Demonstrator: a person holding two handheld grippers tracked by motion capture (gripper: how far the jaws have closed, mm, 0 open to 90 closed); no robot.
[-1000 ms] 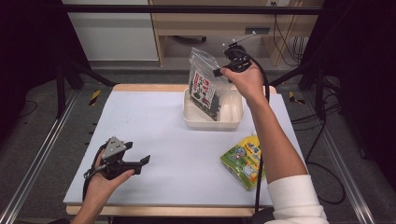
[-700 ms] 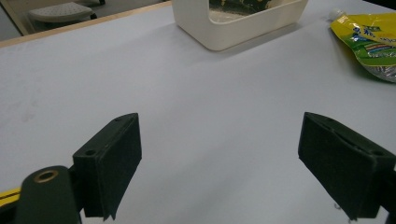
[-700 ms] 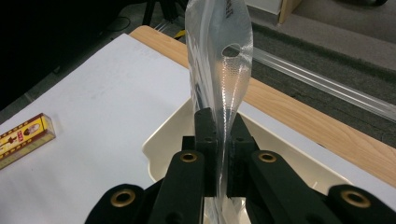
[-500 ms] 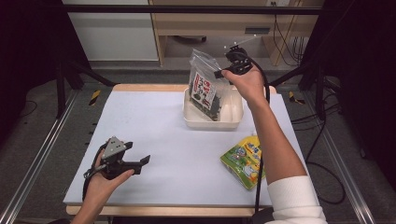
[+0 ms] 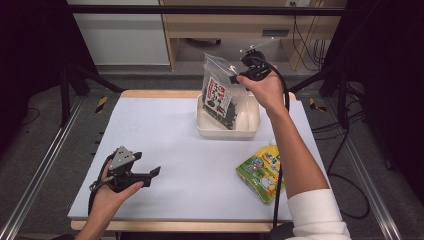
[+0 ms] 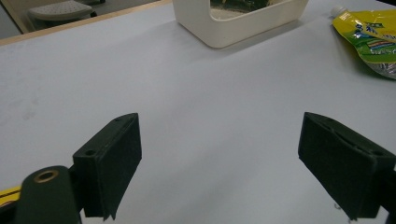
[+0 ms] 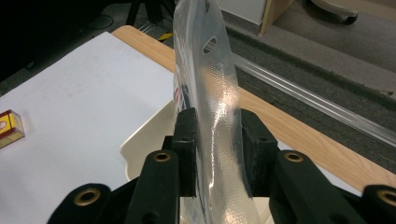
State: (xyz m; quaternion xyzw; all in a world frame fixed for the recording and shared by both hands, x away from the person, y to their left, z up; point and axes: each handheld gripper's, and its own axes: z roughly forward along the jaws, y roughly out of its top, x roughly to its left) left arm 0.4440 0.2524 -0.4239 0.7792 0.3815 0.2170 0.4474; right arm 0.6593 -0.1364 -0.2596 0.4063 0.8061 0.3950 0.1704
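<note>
We see a white desk (image 5: 165,135) with a wooden edge, dark floor and a wooden shelf unit (image 5: 235,30) behind. A cream tray (image 5: 227,131) sits at the far side, with the clear snack bag (image 5: 218,90) standing in it; a green-yellow pouch (image 5: 261,172) lies nearby. The right gripper (image 5: 235,76) has just been opening, its fingers loosely flanking the bag's top. The left gripper (image 5: 156,171) rests with fingers wide apart.

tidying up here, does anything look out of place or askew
The clear snack bag stands on end in the cream bin, sticking out well above its rim, its top between the right gripper jaws, which have just been opening.
</note>
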